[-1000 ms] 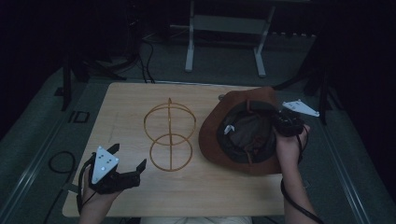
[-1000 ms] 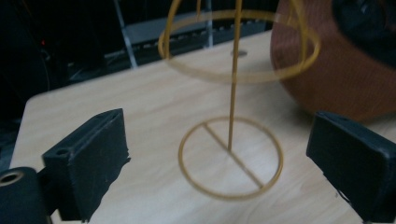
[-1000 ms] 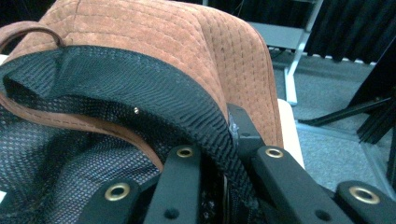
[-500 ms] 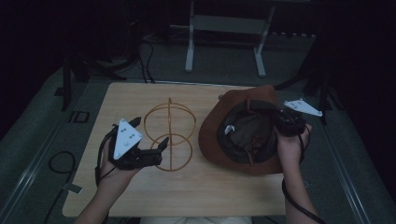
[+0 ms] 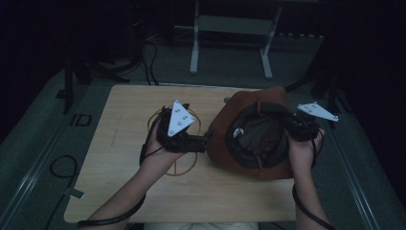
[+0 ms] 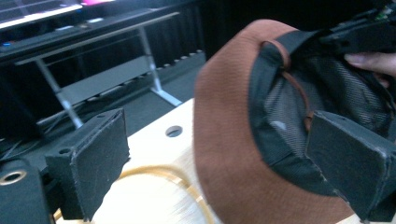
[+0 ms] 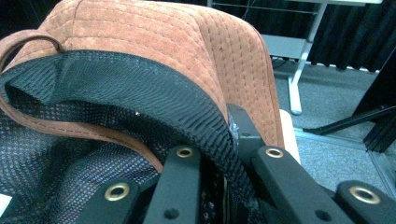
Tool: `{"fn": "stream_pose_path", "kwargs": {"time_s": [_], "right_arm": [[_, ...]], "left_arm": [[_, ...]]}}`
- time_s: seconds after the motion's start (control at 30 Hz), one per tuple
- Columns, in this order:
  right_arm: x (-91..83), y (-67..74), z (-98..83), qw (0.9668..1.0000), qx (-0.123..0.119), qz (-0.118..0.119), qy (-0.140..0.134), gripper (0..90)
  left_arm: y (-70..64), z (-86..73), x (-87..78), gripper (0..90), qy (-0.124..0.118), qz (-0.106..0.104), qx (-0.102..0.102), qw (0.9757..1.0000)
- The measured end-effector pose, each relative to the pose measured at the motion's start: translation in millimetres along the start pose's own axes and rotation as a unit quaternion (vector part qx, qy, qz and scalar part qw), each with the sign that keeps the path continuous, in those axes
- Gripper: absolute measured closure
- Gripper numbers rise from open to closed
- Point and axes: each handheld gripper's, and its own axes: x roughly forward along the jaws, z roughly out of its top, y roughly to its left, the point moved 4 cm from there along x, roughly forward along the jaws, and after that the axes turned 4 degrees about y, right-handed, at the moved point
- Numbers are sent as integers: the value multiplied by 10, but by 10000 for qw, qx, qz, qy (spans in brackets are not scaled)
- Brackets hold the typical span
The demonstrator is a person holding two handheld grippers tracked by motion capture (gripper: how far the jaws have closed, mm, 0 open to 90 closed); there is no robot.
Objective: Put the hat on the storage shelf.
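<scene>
A brown hat [image 5: 253, 134] lies upside down on the right side of the wooden table [image 5: 119, 191], so you can look into its black net lining. The right gripper [image 5: 299, 127] has its jaws pressed together, pinching the hat's edge on the far right side. In the right gripper view, the black band of the hat [image 7: 154, 98] goes right between the two jaws.

The left gripper [image 5: 189, 141] is up above the table, just beside the left side of the brim. Its jaws are spread wide and hold nothing. In the left gripper view, the hat [image 6: 233, 140] sits between the two black pads but neither one touches it.

Under the left hand stands a thin gold wire stand [image 5: 179, 165], made of rings. It looks like a place to set a hat.

I think the step now is getting a second grip on the hat. Next, the left gripper needs to slide onto the near brim and squeeze. Then both hands could lift the hat together, turn it over, and set it on the wire stand.
</scene>
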Motion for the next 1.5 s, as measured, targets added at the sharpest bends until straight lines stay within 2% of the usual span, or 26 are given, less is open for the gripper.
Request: {"fn": "stream_pose_path", "kwargs": {"time_s": [0.1, 0.13, 0.23, 0.3, 0.43, 0.6, 0.7, 0.83, 0.9, 0.93, 1.0, 1.07, 1.2, 1.27, 1.33, 1.37, 1.4, 1.43, 1.47, 1.5], "right_arm": [[-30, -17, -8, 10000, -14, 3, -4, 840], [-30, -17, -8, 10000, -14, 3, -4, 840], [-66, -39, -10, 10000, -9, 17, -17, 840], [-89, -47, -9, 10000, 13, 30, -34, 840], [-126, -37, -16, 9999, 27, 80, -72, 840], [-156, -8, -19, 9999, 11, 117, -105, 839], [-168, -6, -20, 9998, 20, 142, -114, 839], [-192, 11, -24, 9998, 13, 175, -130, 839], [-199, 18, -30, 9997, -1, 189, -125, 839], [-201, 23, -34, 9997, -5, 206, -127, 839], [-206, 37, -45, 9997, -7, 227, -114, 839], [-207, 54, -57, 9996, -65, 248, -118, 839], [-214, 84, -88, 9996, -77, 265, -110, 839], [-217, 99, -102, 9995, -66, 283, -101, 839], [-214, 116, -114, 9995, -123, 263, -83, 839], [-211, 129, -123, 9995, -126, 280, -68, 838], [-208, 143, -133, 9995, -136, 291, -47, 837], [-205, 159, -144, 9994, -152, 296, -18, 838], [-200, 167, -152, 9994, -160, 301, -22, 838], [-200, 182, -168, 9994, -126, 320, -7, 836]], "left_arm": [[-88, 38, 146, 68, -1, -76, 104, 9999], [-88, 38, 146, 68, -1, -76, 104, 9999], [-200, 75, 322, 68, 76, -277, 196, 9994], [-250, 85, 433, 68, 171, -333, 243, 9990], [-341, 98, 666, 85, 294, -482, 227, 9981], [-410, 103, 920, 103, 435, -505, 199, 9976], [-416, 88, 1060, 117, 515, -492, 85, 9974], [-434, 36, 1235, 145, 697, -410, 41, 9967], [-449, 13, 1300, 160, 769, -396, 69, 9962], [-462, -3, 1338, 190, 792, -508, 85, 9955], [-478, -27, 1400, 214, 878, -429, 171, 9951], [-476, -48, 1453, 224, 976, -385, 95, 9944], [-465, -81, 1540, 375, 1059, -75, 79, 9943], [-456, -102, 1593, 531, 1206, 34, 159, 9926], [-442, -122, 1632, 642, 1270, 159, 279, 9914], [-439, -124, 1644, 737, 1256, 187, 276, 9915], [-430, -121, 1645, 792, 1229, 222, 224, 9919], [-425, -112, 1644, 836, 1192, 273, 221, 9922], [-412, -97, 1637, 849, 1144, 370, 237, 9925], [-395, -82, 1629, 859, 1109, 382, 201, 9929]]}}
